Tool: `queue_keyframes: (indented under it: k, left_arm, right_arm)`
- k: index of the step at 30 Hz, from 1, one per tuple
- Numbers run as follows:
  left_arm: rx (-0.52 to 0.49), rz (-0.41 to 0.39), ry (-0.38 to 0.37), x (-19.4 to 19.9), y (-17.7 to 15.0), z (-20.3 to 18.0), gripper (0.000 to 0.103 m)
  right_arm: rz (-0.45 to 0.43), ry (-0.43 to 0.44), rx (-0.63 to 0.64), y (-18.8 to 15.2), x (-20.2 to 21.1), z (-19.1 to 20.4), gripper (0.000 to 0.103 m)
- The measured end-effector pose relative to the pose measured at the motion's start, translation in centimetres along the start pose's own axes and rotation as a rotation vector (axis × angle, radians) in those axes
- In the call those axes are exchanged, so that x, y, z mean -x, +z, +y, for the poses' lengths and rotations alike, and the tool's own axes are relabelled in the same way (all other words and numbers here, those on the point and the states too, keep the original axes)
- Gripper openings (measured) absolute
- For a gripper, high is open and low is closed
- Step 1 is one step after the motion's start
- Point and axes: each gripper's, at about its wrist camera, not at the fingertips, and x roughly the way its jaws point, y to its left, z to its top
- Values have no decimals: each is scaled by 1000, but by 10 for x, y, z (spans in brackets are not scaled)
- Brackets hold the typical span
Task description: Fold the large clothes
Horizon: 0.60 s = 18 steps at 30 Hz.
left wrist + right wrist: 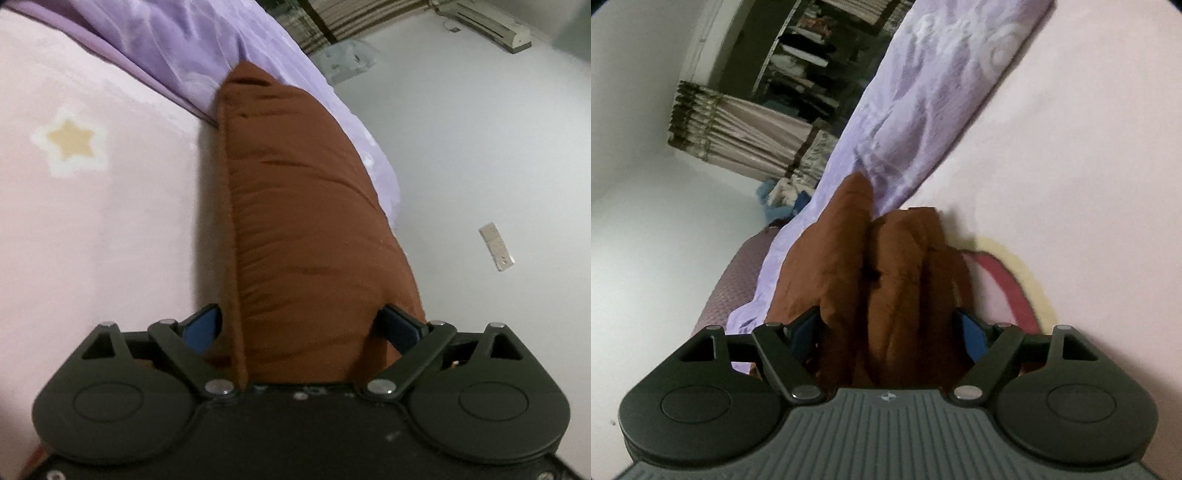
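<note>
Rust-brown, padded fabric fills the middle of both views: the brown garment (295, 229) lies in a long bunched ridge on the pink blanket (92, 221) of the bed, its far tip meeting the lilac quilt (207, 44). In the left view we see one seamed edge running straight up the ridge, with bare pink blanket open to one side of it and plain white wall to the other. In the right view the garment (886, 280) shows two or three deep lengthwise folds, soft and puffy.

Our left tool (301, 325) stands wide open, its blue pads to either side of the ridge; the cloth runs between them, and we cannot tell whether it brushes them. Our right tool (888, 332) is likewise spread wide around the folds, not clamped.

We find no readable writing; only a small emblem on the right tool's grey ribbed housing, too small to make out. A yellow star (70, 142) is printed on the blanket. Farther out hang pleated curtains (746, 129).
</note>
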Motion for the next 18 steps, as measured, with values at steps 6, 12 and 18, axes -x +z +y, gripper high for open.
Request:
queue_keyframes:
  k: [6, 12, 18]
  left_arm:
    - [-27, 54, -19, -29, 13, -3, 103]
    - [-85, 81, 9, -47, 21, -12, 103]
    - [-73, 90, 6, -54, 25, -15, 100]
  right_arm:
    - [49, -1, 38, 11, -20, 11, 96]
    - [65, -17, 93, 12, -28, 17, 98]
    - [72, -24, 58, 9, -26, 19, 78]
